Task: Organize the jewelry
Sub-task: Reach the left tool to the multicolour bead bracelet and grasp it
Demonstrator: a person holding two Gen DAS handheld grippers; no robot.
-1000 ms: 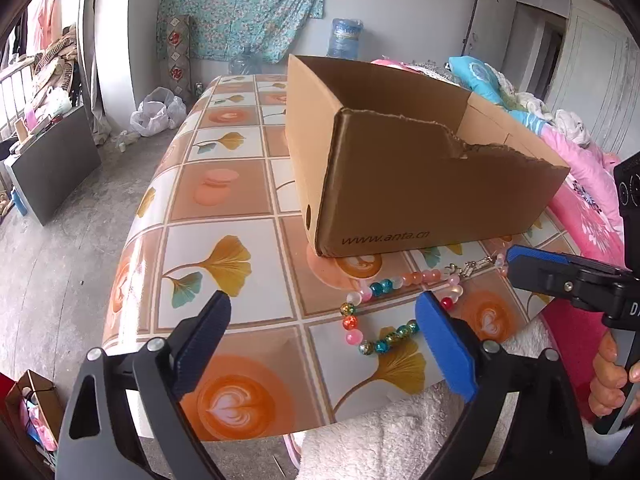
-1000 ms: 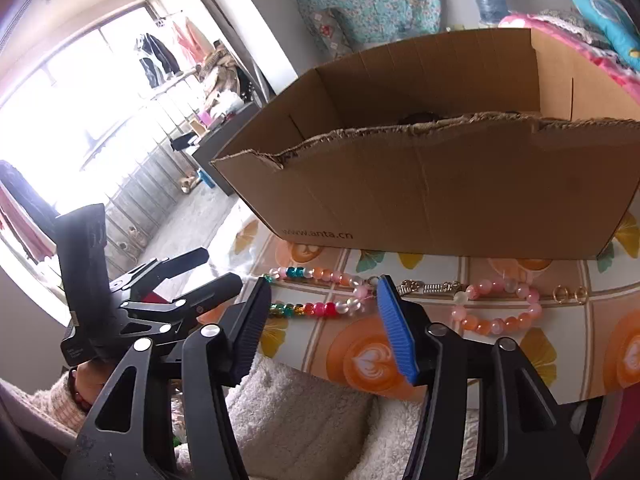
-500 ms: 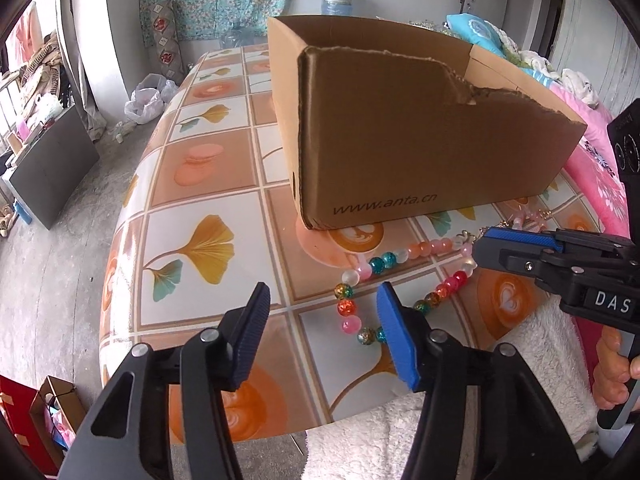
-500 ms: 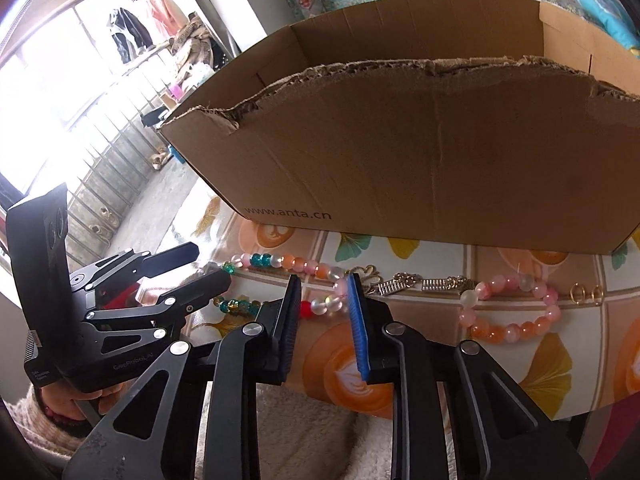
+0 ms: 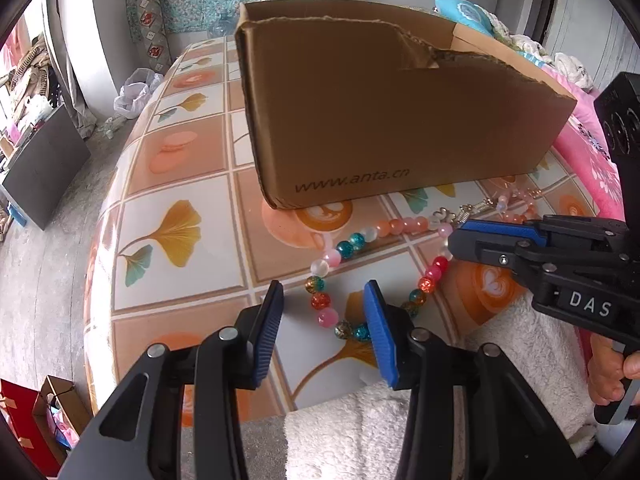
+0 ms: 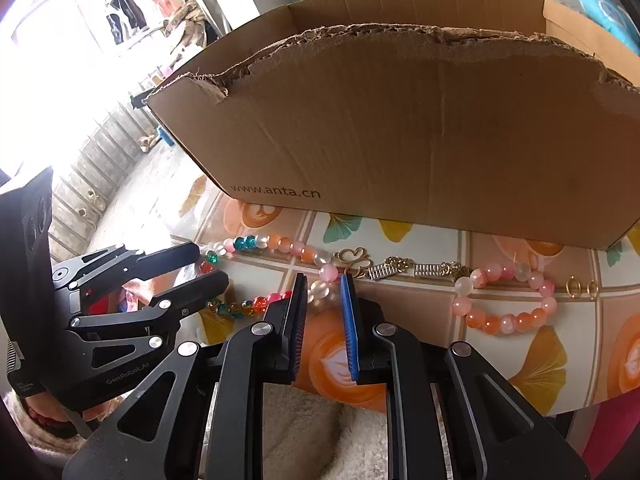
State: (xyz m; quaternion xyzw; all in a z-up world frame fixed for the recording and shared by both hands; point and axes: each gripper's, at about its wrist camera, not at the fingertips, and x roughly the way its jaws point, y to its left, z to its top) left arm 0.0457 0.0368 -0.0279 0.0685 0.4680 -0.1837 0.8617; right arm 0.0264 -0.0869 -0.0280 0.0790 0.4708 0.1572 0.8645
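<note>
A multicoloured bead necklace (image 5: 347,247) lies looped on the tiled tabletop in front of a brown cardboard box (image 5: 384,120). My left gripper (image 5: 322,304) is partly open, its fingers straddling the near left beads of the loop. My right gripper (image 6: 323,283) is narrowed around the pale beads near the gold clasp (image 6: 354,257); its jaws show a small gap. It also shows in the left wrist view (image 5: 460,236). A pink and orange bead bracelet (image 6: 508,300) lies to the right, joined by a gold chain (image 6: 420,268).
Two small gold rings (image 6: 580,286) lie at the far right of the table. The box (image 6: 400,132) stands just behind the jewelry. A white fluffy cloth (image 5: 500,360) lies at the table's near edge. The floor drops off at the left.
Both grippers have moved forward and down onto the necklace and have narrowed. The right jaws closed from wide open to a small gap around the beads.
</note>
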